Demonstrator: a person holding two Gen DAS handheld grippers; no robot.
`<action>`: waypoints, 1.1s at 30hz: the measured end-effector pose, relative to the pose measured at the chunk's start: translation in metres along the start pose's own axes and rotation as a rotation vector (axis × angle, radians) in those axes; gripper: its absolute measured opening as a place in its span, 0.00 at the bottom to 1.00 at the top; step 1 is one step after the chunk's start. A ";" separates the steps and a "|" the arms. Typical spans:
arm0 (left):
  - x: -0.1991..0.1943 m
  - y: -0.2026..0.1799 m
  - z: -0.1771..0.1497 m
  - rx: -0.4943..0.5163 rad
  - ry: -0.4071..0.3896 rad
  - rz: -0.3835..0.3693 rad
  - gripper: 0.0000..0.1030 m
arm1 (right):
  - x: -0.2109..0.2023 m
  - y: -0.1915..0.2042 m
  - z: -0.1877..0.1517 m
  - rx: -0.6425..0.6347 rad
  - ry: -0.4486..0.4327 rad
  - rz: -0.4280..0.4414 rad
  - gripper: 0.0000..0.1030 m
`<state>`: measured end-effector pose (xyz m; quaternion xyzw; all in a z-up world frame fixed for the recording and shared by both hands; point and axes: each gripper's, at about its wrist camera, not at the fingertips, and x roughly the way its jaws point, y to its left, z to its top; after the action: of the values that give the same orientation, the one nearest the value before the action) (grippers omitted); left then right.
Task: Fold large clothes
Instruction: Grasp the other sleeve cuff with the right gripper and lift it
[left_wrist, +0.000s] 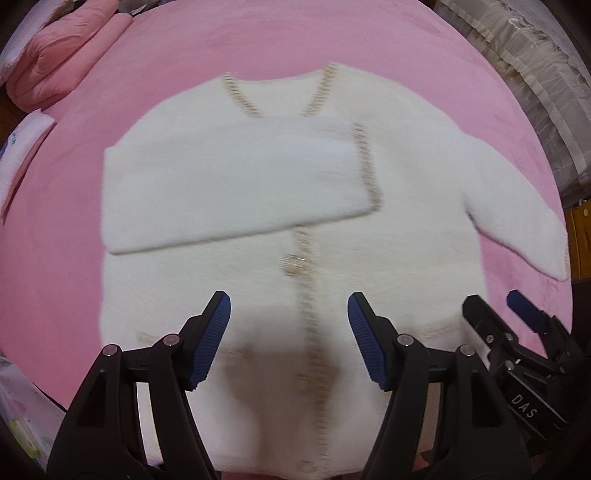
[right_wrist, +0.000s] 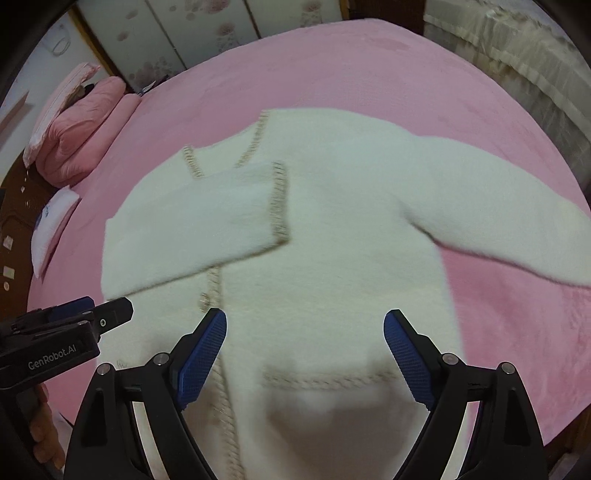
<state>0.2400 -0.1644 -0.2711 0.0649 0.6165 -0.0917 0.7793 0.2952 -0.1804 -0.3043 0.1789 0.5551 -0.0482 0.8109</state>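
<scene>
- White cardigan (left_wrist: 295, 229) lies flat on the pink bed (left_wrist: 110, 92), ahead of both grippers.
- One sleeve (left_wrist: 236, 177) already folded across the chest — the other sleeve (right_wrist: 498, 206) is not yet folded.
- Left gripper (left_wrist: 289, 339) and right gripper (right_wrist: 305, 358): fingers apart, empty.

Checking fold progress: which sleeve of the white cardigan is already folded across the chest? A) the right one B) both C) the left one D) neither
C: the left sleeve lies across the cardigan chest; the right sleeve is stretched out on the pink bedspread.
</scene>
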 end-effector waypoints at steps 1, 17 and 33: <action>0.005 -0.014 0.005 0.000 0.005 -0.002 0.62 | 0.000 -0.016 0.000 0.021 0.015 0.012 0.86; 0.017 -0.236 -0.010 0.230 0.139 -0.046 0.62 | -0.010 -0.332 -0.002 0.566 0.084 0.021 0.86; 0.042 -0.257 -0.013 0.228 0.226 -0.051 0.62 | -0.013 -0.526 -0.010 0.982 -0.300 -0.109 0.21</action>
<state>0.1796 -0.4149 -0.3122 0.1470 0.6872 -0.1730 0.6901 0.1360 -0.6689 -0.4201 0.5004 0.3532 -0.3706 0.6982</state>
